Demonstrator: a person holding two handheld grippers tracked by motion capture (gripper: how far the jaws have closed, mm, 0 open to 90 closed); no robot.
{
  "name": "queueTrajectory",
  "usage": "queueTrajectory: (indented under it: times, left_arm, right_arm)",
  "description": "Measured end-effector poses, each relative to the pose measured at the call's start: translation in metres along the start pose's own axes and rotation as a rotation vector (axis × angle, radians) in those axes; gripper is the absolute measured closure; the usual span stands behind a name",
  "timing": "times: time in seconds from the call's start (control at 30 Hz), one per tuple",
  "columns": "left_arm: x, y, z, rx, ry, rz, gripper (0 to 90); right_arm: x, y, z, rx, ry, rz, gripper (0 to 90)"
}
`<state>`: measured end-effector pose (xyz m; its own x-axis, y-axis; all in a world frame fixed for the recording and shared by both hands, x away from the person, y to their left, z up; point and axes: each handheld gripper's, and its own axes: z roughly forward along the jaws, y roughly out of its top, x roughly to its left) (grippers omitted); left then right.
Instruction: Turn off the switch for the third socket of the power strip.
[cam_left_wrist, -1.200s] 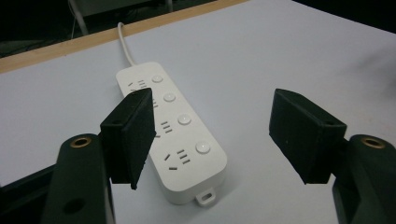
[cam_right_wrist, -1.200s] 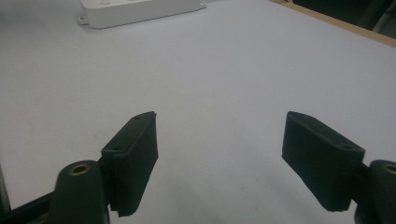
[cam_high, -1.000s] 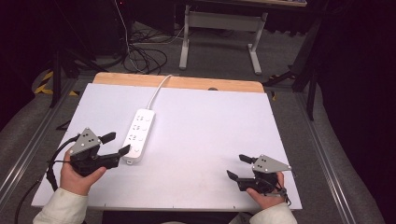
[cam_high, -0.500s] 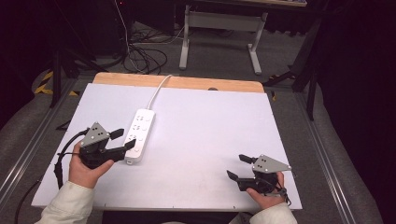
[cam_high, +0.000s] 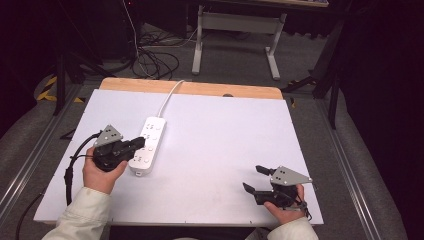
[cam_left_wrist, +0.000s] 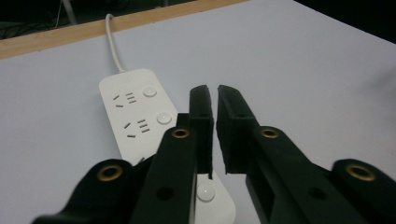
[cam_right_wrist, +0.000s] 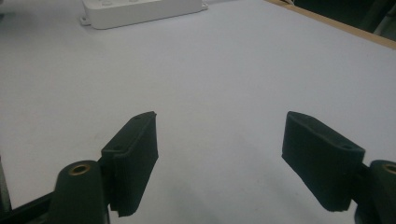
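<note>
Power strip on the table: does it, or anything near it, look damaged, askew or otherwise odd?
Nothing stands out. The white power strip lies flat on the white table, a little slanted, its cable running off the far edge. The left gripper, jaws just closed with nothing between them, hovers over its near end.

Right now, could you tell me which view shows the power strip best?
The high view: the whole power strip shows, cable included. The left gripper view shows sockets and buttons close up, its near end behind the jaws. The right gripper view catches just one end at the top edge.
</note>
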<state>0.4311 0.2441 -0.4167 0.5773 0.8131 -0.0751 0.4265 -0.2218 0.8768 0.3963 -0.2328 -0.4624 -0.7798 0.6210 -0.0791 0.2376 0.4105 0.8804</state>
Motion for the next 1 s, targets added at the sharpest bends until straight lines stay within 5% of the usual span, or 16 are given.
queueTrajectory:
  times: [0.5,0.83,1.0]
  left_arm:
    - [0.01,-0.005,0.027,0.039,-0.004,-0.04,89.9]
    - [0.014,-0.012,0.041,0.057,0.022,-0.001,89.8]
    - [0.015,-0.015,0.05,0.104,0.031,0.018,89.8]
  right_arm:
    - [0.0,0.0,0.0,-0.003,0.005,-0.003,27.2]
    - [0.0,0.0,0.0,-0.005,0.009,0.001,27.2]
    - [0.0,0.0,0.0,-0.007,0.009,-0.001,27.2]
